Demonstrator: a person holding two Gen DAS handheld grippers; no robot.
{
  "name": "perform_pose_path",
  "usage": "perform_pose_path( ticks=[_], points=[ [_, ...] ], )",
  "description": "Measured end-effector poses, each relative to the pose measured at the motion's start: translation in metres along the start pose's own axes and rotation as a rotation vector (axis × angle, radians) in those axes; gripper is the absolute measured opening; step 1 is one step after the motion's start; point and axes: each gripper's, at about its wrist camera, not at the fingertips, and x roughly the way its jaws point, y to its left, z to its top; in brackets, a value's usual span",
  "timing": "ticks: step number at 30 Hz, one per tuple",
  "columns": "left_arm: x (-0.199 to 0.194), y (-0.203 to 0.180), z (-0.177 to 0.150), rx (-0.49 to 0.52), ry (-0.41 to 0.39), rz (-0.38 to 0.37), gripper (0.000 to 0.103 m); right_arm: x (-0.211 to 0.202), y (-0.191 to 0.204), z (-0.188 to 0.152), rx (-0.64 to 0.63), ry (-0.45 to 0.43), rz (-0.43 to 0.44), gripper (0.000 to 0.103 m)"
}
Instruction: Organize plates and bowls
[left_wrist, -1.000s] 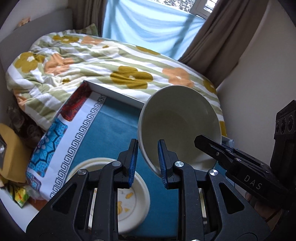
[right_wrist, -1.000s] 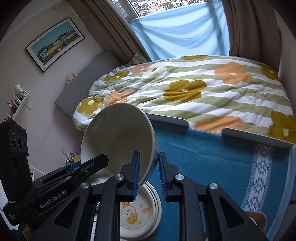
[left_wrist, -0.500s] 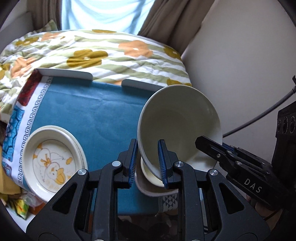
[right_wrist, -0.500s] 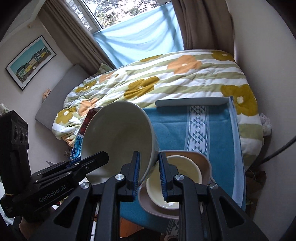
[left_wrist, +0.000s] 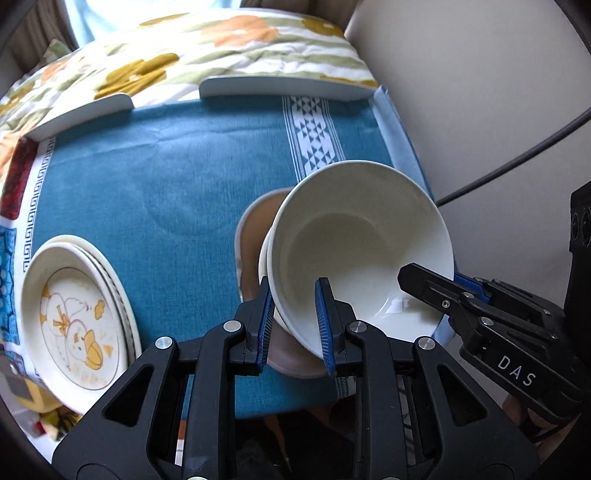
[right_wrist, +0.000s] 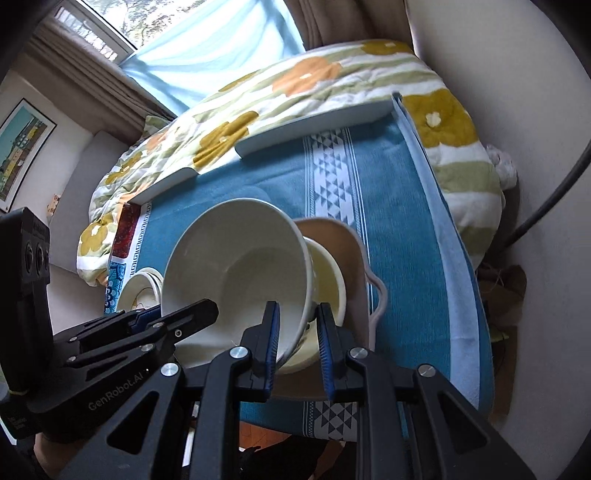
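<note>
A large cream bowl (left_wrist: 362, 251) is tilted and held at its rim from both sides. My left gripper (left_wrist: 293, 321) is shut on its near-left rim; my right gripper (right_wrist: 297, 332) is shut on its near-right rim (right_wrist: 236, 273). The bowl rests into a smaller cream bowl (right_wrist: 328, 280) that sits in a pinkish-brown handled dish (right_wrist: 354, 254) on the blue cloth. The dish edge also shows in the left wrist view (left_wrist: 251, 236). A stack of duck-print plates (left_wrist: 74, 321) lies at the left, also seen in the right wrist view (right_wrist: 142, 291).
The blue patterned cloth (left_wrist: 177, 177) covers a small table with raised white edge rails (left_wrist: 288, 86). A bed with a floral quilt (right_wrist: 295, 85) lies behind. A white wall and a black cable (left_wrist: 517, 162) are close on the right.
Both grippers swung right and lowered the large bowl, which now sits in the smaller bowl in the dish. The plates have shifted left in view.
</note>
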Motion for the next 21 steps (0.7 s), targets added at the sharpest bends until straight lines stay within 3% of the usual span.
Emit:
perform_pose_path(
  ticks=[10,21],
  points=[
    [0.026,-0.009,0.003,0.086,0.041,0.099,0.019,0.018,-0.004,-0.006,0.014,0.035,-0.031,0.018],
    [0.028,-0.016,0.003,0.124,0.035,0.163,0.019,0.020,-0.006,-0.006,0.000,0.042,-0.043,0.018]
  ],
)
